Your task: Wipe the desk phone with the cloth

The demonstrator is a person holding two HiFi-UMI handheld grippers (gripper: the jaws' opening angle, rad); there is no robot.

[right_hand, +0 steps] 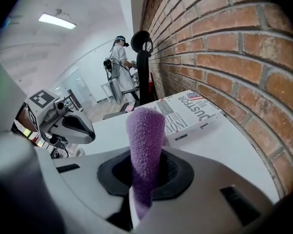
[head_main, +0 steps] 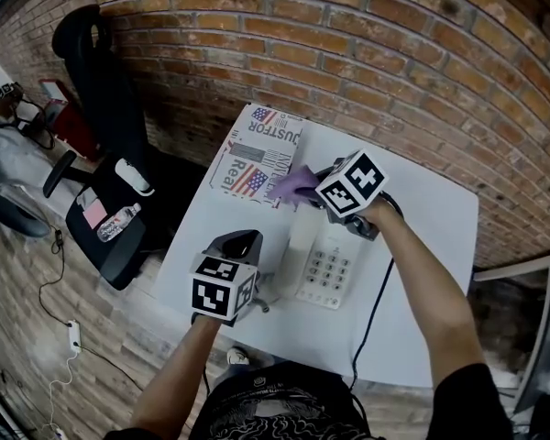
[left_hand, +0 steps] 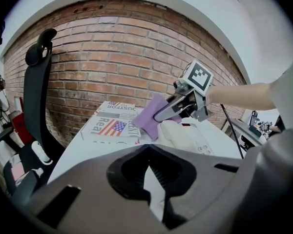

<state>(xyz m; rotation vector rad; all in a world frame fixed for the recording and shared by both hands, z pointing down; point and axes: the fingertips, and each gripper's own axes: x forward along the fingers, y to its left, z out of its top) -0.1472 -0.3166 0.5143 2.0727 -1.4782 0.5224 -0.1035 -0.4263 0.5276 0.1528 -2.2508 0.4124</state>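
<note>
A white desk phone (head_main: pixel 325 269) lies on the white table (head_main: pixel 422 246), keypad up, handset on its left side. My right gripper (head_main: pixel 304 191) hovers over the phone's far end, shut on a purple cloth (head_main: pixel 291 188) that sticks out past its fingertips. From the right gripper view the cloth (right_hand: pixel 145 145) stands rolled between the jaws. In the left gripper view the cloth (left_hand: pixel 150 117) hangs just above the phone (left_hand: pixel 185 136). My left gripper (head_main: pixel 241 238) is low at the table's near left, beside the phone and apart from it, jaws together and holding nothing.
A newspaper with flag print (head_main: pixel 257 159) lies at the table's far left corner by the brick wall (head_main: pixel 367 53). A black cable (head_main: pixel 371 310) runs off the phone to the front edge. A black office chair (head_main: pixel 105 108) carrying a water bottle (head_main: pixel 119 223) stands left.
</note>
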